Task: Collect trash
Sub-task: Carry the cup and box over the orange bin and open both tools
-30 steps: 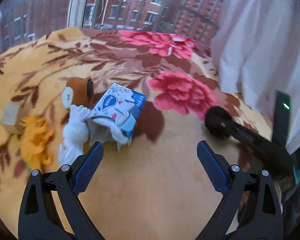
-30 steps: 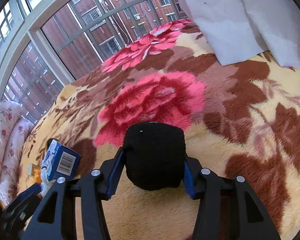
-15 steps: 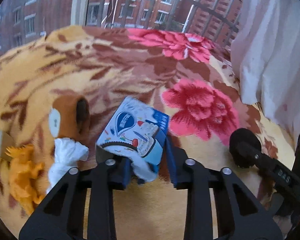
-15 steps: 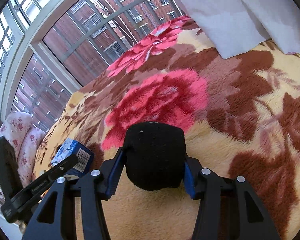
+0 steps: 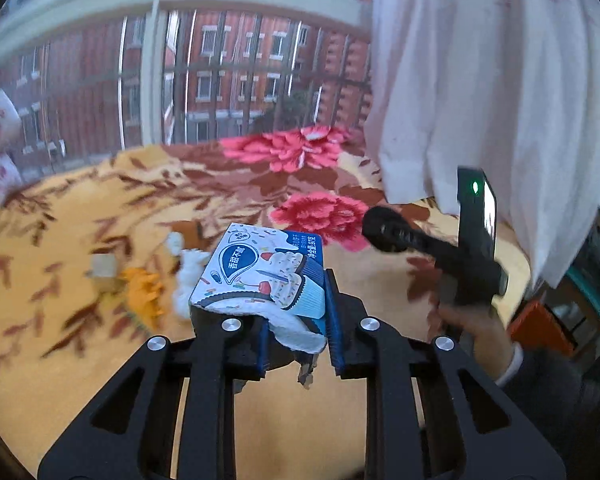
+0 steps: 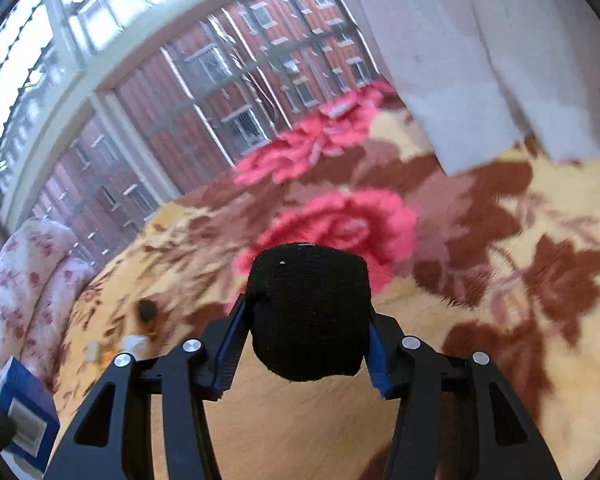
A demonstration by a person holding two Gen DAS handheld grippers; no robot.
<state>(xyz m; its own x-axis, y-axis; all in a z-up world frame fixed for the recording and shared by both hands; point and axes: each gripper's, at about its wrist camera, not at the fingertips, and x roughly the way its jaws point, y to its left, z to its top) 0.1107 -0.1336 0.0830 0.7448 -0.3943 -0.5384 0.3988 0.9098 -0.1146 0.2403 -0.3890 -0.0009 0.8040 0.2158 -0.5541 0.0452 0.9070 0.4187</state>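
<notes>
**A bedroom in a flat**

A plush floral blanket [image 5: 100, 220] covers a bed that runs up to a barred window [image 6: 204, 92]. White curtains [image 5: 480, 80] hang at one side, and a rolled flowered quilt [image 6: 24, 292] lies at the bed's edge. Red-brick apartment blocks [image 5: 236, 76] stand outside.

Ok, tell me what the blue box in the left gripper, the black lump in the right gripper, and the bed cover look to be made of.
Blue box: printed cardboard, slightly glossy, with crisp folded edges and a torn white flap.
Black lump: likely foam or knit fabric; matte, finely pitted, rounded.
Bed cover: plush fleece, judging by its fuzzy nap and soft-edged flower print.
</notes>
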